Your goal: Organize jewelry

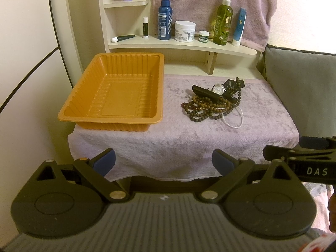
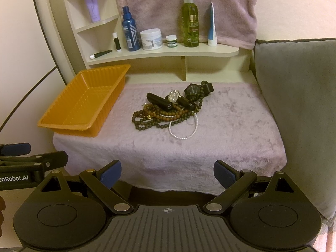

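An empty orange plastic tray (image 1: 88, 113) (image 2: 63, 124) sits on the left of a lilac towel-covered table (image 1: 178, 142) (image 2: 220, 142). To its right lies a tangled pile of jewelry: brown bead necklaces (image 1: 206, 107) (image 2: 155, 117), a white pearl strand (image 1: 233, 119) (image 2: 184, 132), a silver-faced watch (image 1: 217, 89) (image 2: 173, 96) and a black watch (image 1: 231, 84) (image 2: 192, 91). My left gripper (image 1: 163, 161) is open, held back from the table's near edge. My right gripper (image 2: 167, 173) is open too, also short of the near edge, in line with the pile.
A cream shelf (image 1: 189, 45) (image 2: 168, 52) behind the table carries a blue bottle (image 1: 164, 19), a white jar (image 1: 184, 31), a green spray bottle (image 2: 190, 21) and tubes. A grey cushion (image 2: 298, 109) rises at the table's right side. A towel hangs behind the shelf.
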A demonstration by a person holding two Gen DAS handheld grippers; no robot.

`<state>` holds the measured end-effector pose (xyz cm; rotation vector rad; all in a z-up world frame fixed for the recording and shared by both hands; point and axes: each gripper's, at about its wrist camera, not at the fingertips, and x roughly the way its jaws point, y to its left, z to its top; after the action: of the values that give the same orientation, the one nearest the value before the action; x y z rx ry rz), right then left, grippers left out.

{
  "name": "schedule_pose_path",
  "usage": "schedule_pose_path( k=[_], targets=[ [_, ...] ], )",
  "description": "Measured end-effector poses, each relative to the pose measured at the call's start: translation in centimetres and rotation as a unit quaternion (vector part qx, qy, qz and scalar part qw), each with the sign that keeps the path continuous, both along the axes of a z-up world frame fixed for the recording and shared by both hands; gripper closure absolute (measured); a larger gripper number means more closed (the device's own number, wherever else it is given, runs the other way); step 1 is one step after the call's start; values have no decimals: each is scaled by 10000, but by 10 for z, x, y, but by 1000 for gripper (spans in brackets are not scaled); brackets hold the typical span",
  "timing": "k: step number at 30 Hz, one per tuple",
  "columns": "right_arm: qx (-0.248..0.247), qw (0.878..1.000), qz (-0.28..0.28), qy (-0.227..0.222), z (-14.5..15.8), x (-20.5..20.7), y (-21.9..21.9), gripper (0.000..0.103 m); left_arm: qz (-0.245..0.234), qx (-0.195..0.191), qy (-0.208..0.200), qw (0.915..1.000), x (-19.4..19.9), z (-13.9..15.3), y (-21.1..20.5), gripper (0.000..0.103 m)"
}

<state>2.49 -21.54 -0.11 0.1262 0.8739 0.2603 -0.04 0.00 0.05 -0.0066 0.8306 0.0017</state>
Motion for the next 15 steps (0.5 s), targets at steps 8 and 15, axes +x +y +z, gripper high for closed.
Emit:
schedule_pose_path(
  k=[8, 15],
  targets=[
    [256, 9996, -66, -128, -10, 10, -11, 9, 178, -515, -132, 9984, 6, -1, 22, 5],
    [394, 9986, -93, -341, -14, 27, -15, 9, 652, -642, -358, 9952, 19, -9, 53, 5]
  ],
)
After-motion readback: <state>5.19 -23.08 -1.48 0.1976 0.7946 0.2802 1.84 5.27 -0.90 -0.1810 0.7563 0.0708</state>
